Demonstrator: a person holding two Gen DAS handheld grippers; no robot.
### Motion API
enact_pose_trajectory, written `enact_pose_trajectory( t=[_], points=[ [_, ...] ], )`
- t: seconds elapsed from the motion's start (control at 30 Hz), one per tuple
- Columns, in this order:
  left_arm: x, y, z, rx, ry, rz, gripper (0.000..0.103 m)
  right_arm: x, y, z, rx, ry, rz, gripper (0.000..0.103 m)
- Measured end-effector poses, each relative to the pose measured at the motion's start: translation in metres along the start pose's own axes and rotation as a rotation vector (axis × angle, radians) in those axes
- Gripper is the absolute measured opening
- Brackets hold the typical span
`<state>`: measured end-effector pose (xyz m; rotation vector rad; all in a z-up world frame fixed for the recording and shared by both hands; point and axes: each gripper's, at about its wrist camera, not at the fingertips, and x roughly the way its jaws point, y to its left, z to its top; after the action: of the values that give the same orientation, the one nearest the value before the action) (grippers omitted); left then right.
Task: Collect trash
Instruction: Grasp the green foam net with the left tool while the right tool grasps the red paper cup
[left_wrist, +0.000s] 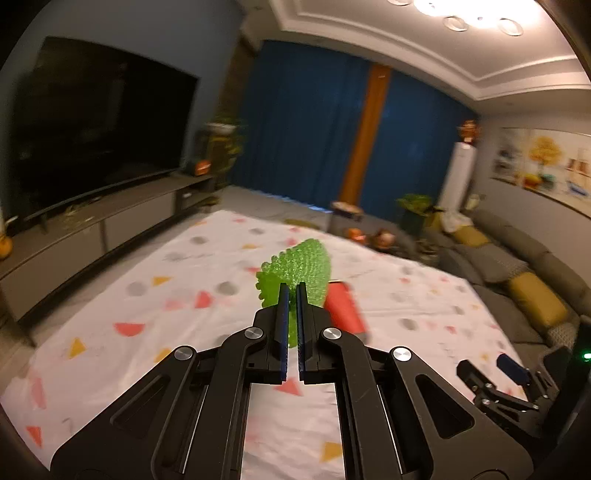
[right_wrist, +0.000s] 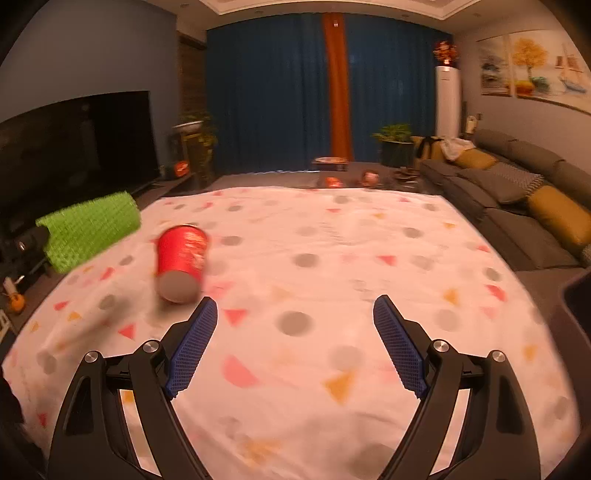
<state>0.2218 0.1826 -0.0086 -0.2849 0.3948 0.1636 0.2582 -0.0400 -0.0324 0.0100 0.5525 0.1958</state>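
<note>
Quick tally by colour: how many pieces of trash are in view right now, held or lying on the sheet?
Green: 1, the bubble wrap clamped in the left gripper.
Red: 1, the paper cup lying on its side on the patterned sheet, ahead and left of the open right gripper.
Total: 2

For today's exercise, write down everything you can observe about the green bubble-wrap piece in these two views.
The green bubble wrap is a translucent, bright green plastic sheet covered in small raised bubbles, curled into a loose roll. The left gripper has its jaws shut on one edge and holds the wrap in the air above the patterned cloth, touching nothing else. From the right wrist view it hangs left of the red cup, which lies on its side.
</note>
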Motion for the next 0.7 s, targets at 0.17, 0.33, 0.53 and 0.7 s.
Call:
enact_pose_trajectory(
  t=[0.17, 0.33, 0.53, 0.7],
  points=[
    [0.014, 0.017, -0.001, -0.038, 0.028, 0.076, 0.003, 0.027, 0.039, 0.012, -0.049, 0.010, 0.065, 0.084],
    [0.022, 0.029, -0.003, -0.068, 0.051, 0.093, 0.003, 0.056, 0.073, 0.024, -0.089, 0.028, 0.116, 0.084],
    [0.028, 0.036, -0.005, -0.080, 0.074, 0.102, 0.003, 0.091, 0.091, 0.028, -0.081, 0.103, 0.149, 0.084],
    [0.031, 0.039, -0.007, -0.085, 0.084, 0.108, 0.003, 0.106, 0.101, 0.027, -0.089, 0.150, 0.170, 0.079]
  ],
)
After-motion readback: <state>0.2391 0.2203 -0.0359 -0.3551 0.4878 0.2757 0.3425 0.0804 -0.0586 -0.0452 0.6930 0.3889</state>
